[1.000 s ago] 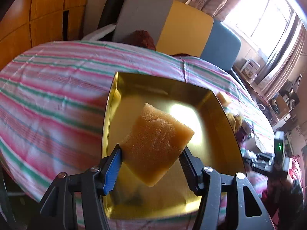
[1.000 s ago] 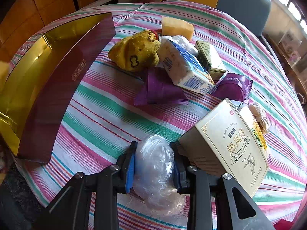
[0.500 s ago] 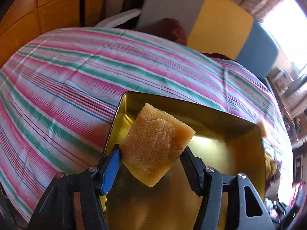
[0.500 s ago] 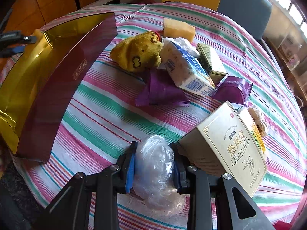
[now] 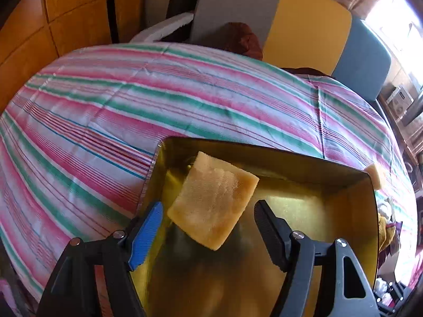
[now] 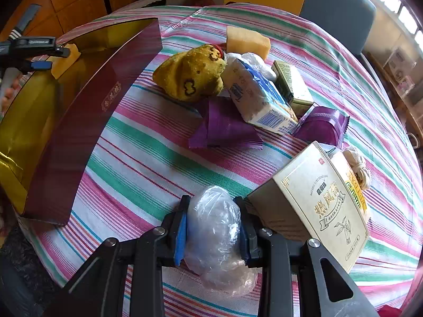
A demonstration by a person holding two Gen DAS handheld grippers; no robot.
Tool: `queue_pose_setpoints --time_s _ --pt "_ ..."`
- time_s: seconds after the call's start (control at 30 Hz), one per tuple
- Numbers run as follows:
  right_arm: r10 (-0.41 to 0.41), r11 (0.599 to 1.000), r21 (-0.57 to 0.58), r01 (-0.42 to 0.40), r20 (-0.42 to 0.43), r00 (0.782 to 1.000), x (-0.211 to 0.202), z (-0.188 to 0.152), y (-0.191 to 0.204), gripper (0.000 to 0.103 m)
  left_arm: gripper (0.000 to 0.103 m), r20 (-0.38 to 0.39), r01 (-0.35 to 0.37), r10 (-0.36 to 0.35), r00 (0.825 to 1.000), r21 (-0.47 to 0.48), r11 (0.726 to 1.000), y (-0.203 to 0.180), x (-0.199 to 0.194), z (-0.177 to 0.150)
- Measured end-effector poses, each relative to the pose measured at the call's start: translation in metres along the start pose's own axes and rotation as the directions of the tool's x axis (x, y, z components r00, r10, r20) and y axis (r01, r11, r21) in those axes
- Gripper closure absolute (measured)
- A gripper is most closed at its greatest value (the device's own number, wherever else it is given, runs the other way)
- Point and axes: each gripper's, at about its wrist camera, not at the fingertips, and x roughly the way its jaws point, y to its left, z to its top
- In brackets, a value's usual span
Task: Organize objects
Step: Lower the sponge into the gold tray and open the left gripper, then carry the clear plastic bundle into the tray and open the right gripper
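A yellow sponge hangs tilted over the far left corner of the gold-lined tray. It sits between the fingers of my left gripper, whose jaws are opening; a gap shows on each side of the sponge. In the right wrist view the tray shows its maroon outer wall, with the left gripper and the sponge over its far end. My right gripper is shut on a crumpled clear plastic bag just above the striped tablecloth.
A yellow plush toy, a second sponge, a blue-and-white pack, two purple wrappers, a small green box and a beige box lie right of the tray. Chairs stand behind the table.
The left gripper carried the sponge from over the tray's middle to its far left corner, then spread its jaws off the sponge. The right gripper and its bag stayed put.
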Motion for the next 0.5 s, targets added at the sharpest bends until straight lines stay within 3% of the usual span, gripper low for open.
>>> queue_pose_setpoints --time_s 0.17,0.5 --pt "0.000 1.000 0.000 0.000 0.001 1.000 0.004 0.003 -0.003 0.070 0.027 0.086 -0.021 0.015 0.996 0.071 0.997 0.000 -0.040 -0.018" --pt "-0.019 1.000 -0.020 0.020 0.011 1.000 0.005 0.006 0.002 0.072 0.028 0.235 -0.112 0.079 0.969 0.131 0.985 0.023 -0.108 -0.106"
